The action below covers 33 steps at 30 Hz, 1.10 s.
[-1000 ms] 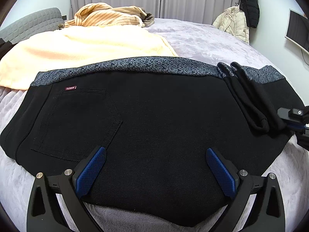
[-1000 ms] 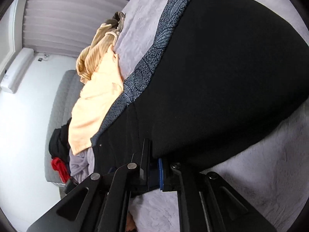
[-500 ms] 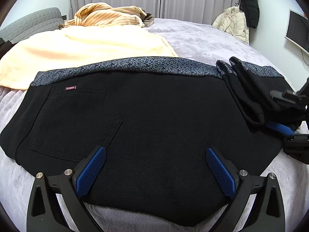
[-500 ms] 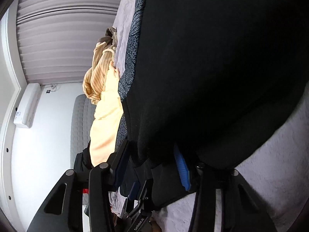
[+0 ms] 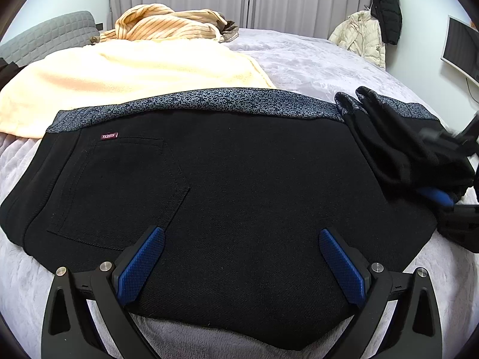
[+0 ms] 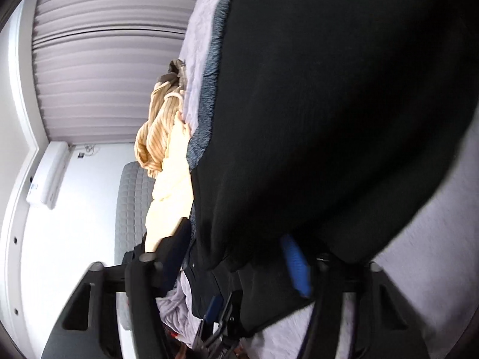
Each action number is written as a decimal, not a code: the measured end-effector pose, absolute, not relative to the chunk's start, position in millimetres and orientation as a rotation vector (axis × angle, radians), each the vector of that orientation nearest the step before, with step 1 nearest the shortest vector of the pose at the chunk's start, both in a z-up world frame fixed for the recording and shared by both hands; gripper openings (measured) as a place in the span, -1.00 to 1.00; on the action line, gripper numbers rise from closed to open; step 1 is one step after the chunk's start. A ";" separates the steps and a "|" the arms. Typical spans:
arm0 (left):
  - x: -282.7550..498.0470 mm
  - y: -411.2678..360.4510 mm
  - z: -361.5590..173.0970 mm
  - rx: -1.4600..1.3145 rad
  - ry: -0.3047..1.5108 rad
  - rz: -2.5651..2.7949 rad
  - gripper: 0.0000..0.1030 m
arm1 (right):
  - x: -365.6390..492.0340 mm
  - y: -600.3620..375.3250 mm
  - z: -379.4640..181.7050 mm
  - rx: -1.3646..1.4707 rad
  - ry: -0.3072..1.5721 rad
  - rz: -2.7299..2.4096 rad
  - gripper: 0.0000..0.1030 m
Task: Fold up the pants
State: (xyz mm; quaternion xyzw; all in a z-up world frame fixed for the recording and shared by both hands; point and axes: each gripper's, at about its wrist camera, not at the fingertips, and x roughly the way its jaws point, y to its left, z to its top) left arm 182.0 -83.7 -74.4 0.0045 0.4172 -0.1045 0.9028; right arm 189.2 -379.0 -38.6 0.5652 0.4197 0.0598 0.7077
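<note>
Black pants (image 5: 239, 185) with a grey speckled waistband (image 5: 209, 101) and a back pocket lie flat on the bed. My left gripper (image 5: 239, 257) is open and empty, its blue pads resting over the near part of the pants. At the right, a bunched fold of the pants (image 5: 398, 146) lies over the flat part. My right gripper (image 5: 449, 185) is there, jaws wide, with the black cloth (image 6: 329, 119) draped between and over its fingers (image 6: 295, 266); the view is blurred.
A cream blanket (image 5: 128, 77) and a striped tan garment (image 5: 167, 27) lie behind the pants on the lilac bedspread (image 5: 314, 62). A grey headboard (image 5: 45, 39) is at the left. Coats (image 5: 371, 36) hang at the right wall, by a screen (image 5: 462, 51).
My right gripper went from shut on the pants' right edge to open, and it has lifted and tilted; the bunched fold has shifted a little inward. The left gripper has not moved.
</note>
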 end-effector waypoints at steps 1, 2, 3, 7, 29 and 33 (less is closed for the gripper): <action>182.2 -83.4 -74.2 0.008 0.863 -0.217 1.00 | 192.0 -378.8 -39.9 1.277 0.948 0.143 -0.71; 182.3 -82.8 -74.1 0.006 0.864 -0.220 1.00 | 191.4 -378.9 -37.7 1.300 0.948 0.156 -0.71; 182.8 -82.0 -74.0 0.004 0.863 -0.222 1.00 | 188.9 -377.5 -30.4 1.306 0.935 0.183 -0.71; 183.3 -83.9 -75.2 0.013 0.864 -0.218 1.00 | 180.6 -354.1 -8.4 1.142 0.977 0.247 -0.71; 274.5 -201.2 3.7 0.007 0.976 -0.408 1.00 | 262.3 -425.9 83.0 0.410 0.933 0.006 -0.29; 291.6 -209.5 -68.4 0.045 1.128 -0.358 1.00 | 266.2 -403.0 -0.8 0.140 1.064 -0.069 -0.29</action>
